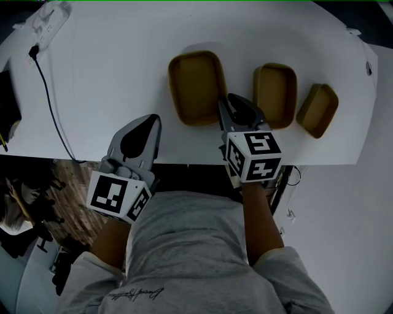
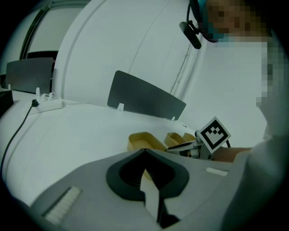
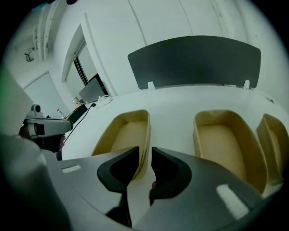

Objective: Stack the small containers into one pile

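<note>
At the table's (image 1: 110, 61) 10 o'clock corner lie a power strip (image 1: 52, 18) and its cable (image 1: 52, 104), which trails toward you. Your left gripper (image 1: 151, 120) hovers over the near edge with its fingers together and nothing between them (image 2: 144, 153). At 1 o'clock from it the largest container (image 1: 196, 86) sits open side up.

Your right gripper (image 1: 230, 101) is at that container's 4 o'clock corner. Its fingers are slightly apart and straddle the container's right wall (image 3: 145, 151), with one finger inside and one outside. A sliver of gap shows beside the wall, so they are not clamped on it.

At 3 o'clock from the largest container, and apart from it, stands the middle container (image 1: 275, 95). The smallest container (image 1: 317, 110) lies just beside that one at its 4 o'clock, turned askew. All three rest separately on the table, none stacked.
</note>
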A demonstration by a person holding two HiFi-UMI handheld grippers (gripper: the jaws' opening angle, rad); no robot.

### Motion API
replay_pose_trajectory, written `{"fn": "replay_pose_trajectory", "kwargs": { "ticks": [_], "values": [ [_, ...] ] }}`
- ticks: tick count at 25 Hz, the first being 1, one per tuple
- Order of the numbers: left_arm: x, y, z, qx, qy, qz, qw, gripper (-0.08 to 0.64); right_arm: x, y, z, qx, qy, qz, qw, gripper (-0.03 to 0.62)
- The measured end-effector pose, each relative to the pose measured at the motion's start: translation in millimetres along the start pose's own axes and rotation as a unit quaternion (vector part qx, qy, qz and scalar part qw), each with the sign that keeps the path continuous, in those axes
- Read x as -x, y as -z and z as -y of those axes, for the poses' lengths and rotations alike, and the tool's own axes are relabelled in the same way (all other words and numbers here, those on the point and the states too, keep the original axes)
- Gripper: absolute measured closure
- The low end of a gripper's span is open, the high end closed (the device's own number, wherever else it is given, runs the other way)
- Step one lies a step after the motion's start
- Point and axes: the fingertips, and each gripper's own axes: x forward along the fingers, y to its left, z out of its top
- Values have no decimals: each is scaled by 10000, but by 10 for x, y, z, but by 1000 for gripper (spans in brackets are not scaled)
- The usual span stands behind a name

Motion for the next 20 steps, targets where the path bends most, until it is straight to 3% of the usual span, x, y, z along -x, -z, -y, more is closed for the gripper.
{"fn": "replay_pose_trajectory", "kwargs": {
  "ticks": [8, 20],
  "values": [
    [6, 28, -34, 56, -2, -3, 10000, 558, -55, 43, -6, 37, 165, -144, 9998, 555],
    [14, 57, -22, 87, -16, -20, 10000, 558, -18, 4, -22, -110, 175, -74, 9998, 563]
  ]
}}
